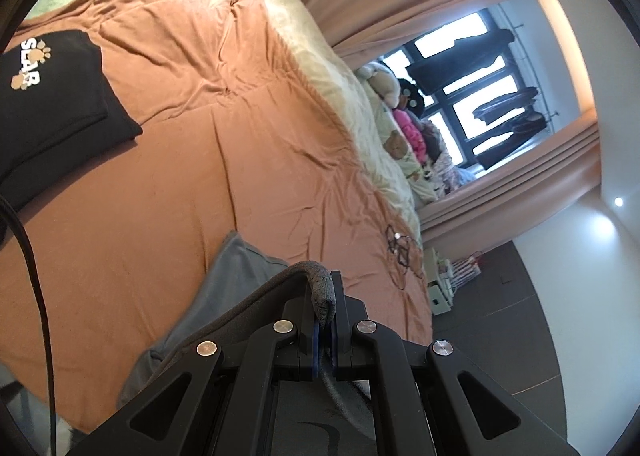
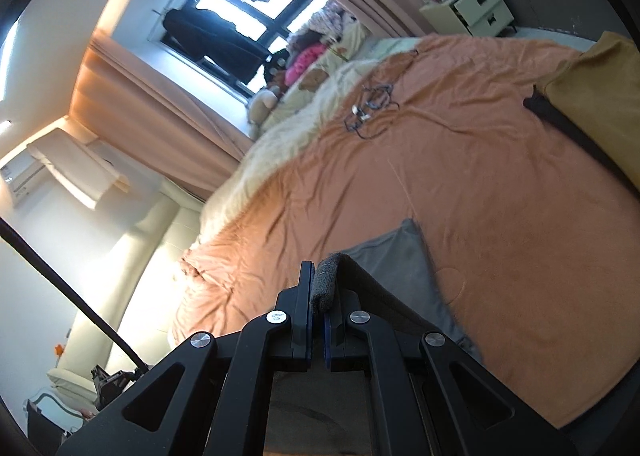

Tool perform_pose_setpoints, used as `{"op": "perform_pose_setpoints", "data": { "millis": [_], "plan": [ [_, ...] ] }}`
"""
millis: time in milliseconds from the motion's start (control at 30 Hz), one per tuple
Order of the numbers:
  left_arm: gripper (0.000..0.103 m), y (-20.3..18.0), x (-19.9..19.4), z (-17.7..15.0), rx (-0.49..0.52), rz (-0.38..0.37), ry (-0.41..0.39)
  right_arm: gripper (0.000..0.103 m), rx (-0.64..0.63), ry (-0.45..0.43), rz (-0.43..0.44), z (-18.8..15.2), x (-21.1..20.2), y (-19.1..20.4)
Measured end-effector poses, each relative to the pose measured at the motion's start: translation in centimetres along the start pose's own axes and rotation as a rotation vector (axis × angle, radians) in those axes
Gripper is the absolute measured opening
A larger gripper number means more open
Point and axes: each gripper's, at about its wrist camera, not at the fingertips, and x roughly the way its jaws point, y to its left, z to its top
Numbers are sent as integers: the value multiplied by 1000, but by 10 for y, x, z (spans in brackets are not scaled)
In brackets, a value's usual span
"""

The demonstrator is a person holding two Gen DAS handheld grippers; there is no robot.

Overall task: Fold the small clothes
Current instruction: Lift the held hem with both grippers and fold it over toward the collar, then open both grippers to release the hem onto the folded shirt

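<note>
Orange-sheeted bed (image 1: pixel 224 159) below me. Grey garment (image 1: pixel 240 276) pinched by its edge in my left claw (image 1: pixel 325 298) and right claw (image 2: pixel 320 288), rest trailing onto sheet.

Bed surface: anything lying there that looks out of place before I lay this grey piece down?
Yes: a tangled dark cable lies loose on the orange cover, beyond the grey garment, toward the window side.

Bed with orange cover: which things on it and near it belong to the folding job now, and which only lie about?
Belongs to the job:
- grey garment, pinched by both
- left gripper
- right gripper
- orange bed cover, the work surface
- folded black garment, possibly already done

Just lying about:
- tangled cable
- plush toys
- small drawer unit
- mustard cloth
</note>
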Motion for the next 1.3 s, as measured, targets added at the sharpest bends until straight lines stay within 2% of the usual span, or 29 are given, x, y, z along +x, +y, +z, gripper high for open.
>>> {"op": "perform_pose_setpoints", "data": {
  "millis": [367, 800, 1000, 1100, 1167, 1200, 1233, 1267, 1300],
  "plan": [
    [3, 28, 105, 20, -8, 113, 88, 0, 22, 55, -98, 27, 70, -5],
    [3, 50, 207, 35, 13, 228, 128, 0, 38, 80, -268, 46, 148, -5],
    [3, 66, 235, 32, 36, 296, 148, 1, 47, 118, -327, 44, 166, -2],
    [4, 64, 249, 30, 85, 323, 208, 3, 28, 149, -343, 41, 170, 4],
    [11, 58, 250, 30, 137, 337, 232, 14, -6, 167, -349, 39, 169, 13],
    [21, 53, 247, 30, 171, 329, 239, 22, -23, 168, -348, 39, 166, 15],
    [41, 50, 244, 29, 194, 327, 240, 54, -59, 160, -355, 39, 161, 23],
    [53, 45, 240, 29, 225, 334, 235, 80, -87, 150, -365, 40, 156, 29],
    [68, 39, 234, 28, 265, 348, 225, 82, -113, 134, -369, 40, 150, 35]
  ]
}}
